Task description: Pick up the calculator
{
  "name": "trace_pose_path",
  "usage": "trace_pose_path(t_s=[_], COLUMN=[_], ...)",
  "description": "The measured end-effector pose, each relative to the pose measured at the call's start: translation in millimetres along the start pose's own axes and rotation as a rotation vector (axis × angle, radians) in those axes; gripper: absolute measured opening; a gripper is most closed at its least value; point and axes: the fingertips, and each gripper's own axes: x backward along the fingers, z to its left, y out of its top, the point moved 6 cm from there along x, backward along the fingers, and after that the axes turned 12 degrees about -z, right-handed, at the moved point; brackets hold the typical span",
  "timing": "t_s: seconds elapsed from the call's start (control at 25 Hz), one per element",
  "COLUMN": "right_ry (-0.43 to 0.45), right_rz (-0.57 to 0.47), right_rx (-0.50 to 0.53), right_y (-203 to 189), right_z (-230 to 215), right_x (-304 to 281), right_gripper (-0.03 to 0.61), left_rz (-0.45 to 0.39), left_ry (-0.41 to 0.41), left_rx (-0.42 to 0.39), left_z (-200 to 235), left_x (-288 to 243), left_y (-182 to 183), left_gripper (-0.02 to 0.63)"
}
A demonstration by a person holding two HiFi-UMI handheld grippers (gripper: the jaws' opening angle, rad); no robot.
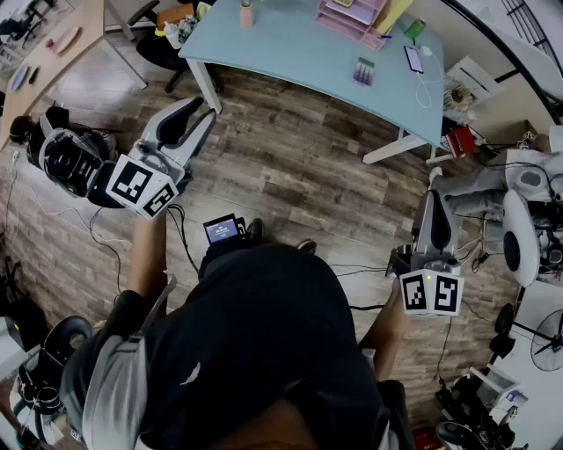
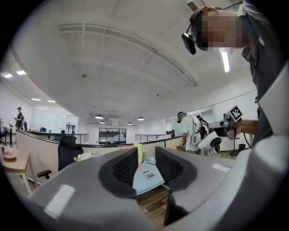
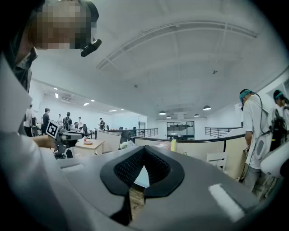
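The calculator [image 1: 363, 70] lies on the light blue table [image 1: 281, 44] at the far side of the head view, well away from both grippers. My left gripper [image 1: 199, 111] is held level at the left over the wooden floor, open with nothing between its fingers. In the left gripper view the calculator [image 2: 149, 175] shows small and distant through the gap of the gripper [image 2: 146, 159], on the table [image 2: 143, 182]. My right gripper [image 1: 433, 195] is at the right, shut and holding nothing. In the right gripper view its pads [image 3: 135, 166] meet at the tips of the gripper [image 3: 143, 152].
On the table stand a pink tray [image 1: 352, 16], a phone [image 1: 413, 59] on a cable and a bottle [image 1: 246, 13]. A white robot [image 1: 519, 220] stands at the right. Cables run over the floor [image 1: 290, 185]. Other people [image 2: 186, 131] stand beyond the table.
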Motion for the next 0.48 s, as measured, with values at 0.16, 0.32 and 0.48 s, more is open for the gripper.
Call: trace_pose_path(t_s=[0.16, 0.32, 0.48], right_ry=[0.001, -0.003, -0.014], right_rz=[0.0, 0.009, 0.014], right_rx=[0.003, 0.001, 0.0], right_y=[-1, -5, -5], right_z=[5, 9, 14], right_x=[1, 2, -1], right_gripper=[-0.002, -0.002, -0.002], left_rz=[-0.001, 0.001, 0.005], left_ry=[-0.008, -0.022, -0.026], left_rx=[0.004, 0.01, 0.013], left_z=[-1, 1, 10], left_x=[2, 3, 3], left_y=[-2, -6, -5], left_gripper=[0.155, 0.155, 0.155])
